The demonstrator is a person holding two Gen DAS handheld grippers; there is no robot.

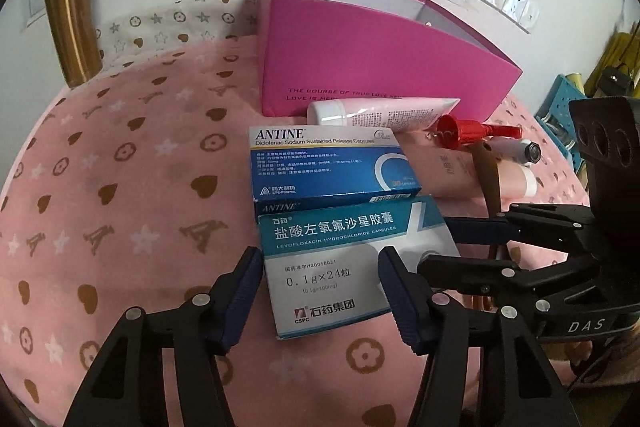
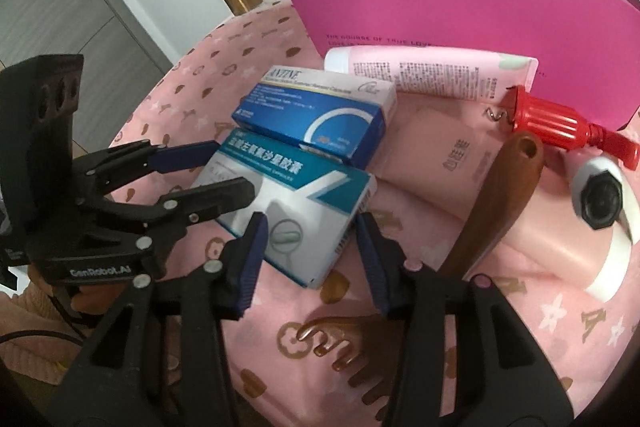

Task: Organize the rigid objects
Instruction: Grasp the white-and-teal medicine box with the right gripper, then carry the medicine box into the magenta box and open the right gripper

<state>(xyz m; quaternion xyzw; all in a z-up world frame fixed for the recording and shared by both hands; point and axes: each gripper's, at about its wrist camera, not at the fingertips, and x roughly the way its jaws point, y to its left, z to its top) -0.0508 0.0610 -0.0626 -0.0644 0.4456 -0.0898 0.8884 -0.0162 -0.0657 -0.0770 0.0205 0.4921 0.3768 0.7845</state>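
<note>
A teal-and-white medicine box (image 1: 320, 267) lies flat on the pink cloth, and both grippers close in on it. My left gripper (image 1: 320, 259) is open. Its left pad stands at the box's left edge and its right finger overlaps the top face. My right gripper (image 2: 311, 223) comes in from the box's other end and is open too. One of its fingers is over the box (image 2: 296, 203) and the other is beside its side face. Neither pair of pads clearly presses on the box. A blue ANTINE box (image 1: 324, 163) lies just behind.
Behind the boxes stand an open magenta box (image 1: 360, 47), a pink tube (image 1: 384, 113), a red corkscrew (image 2: 560, 123), a brown comb (image 2: 496, 195), a silver torch (image 2: 600, 195) and a large pink tube (image 2: 440, 155). A gold tumbler (image 1: 72, 27) stands far left, by the wall.
</note>
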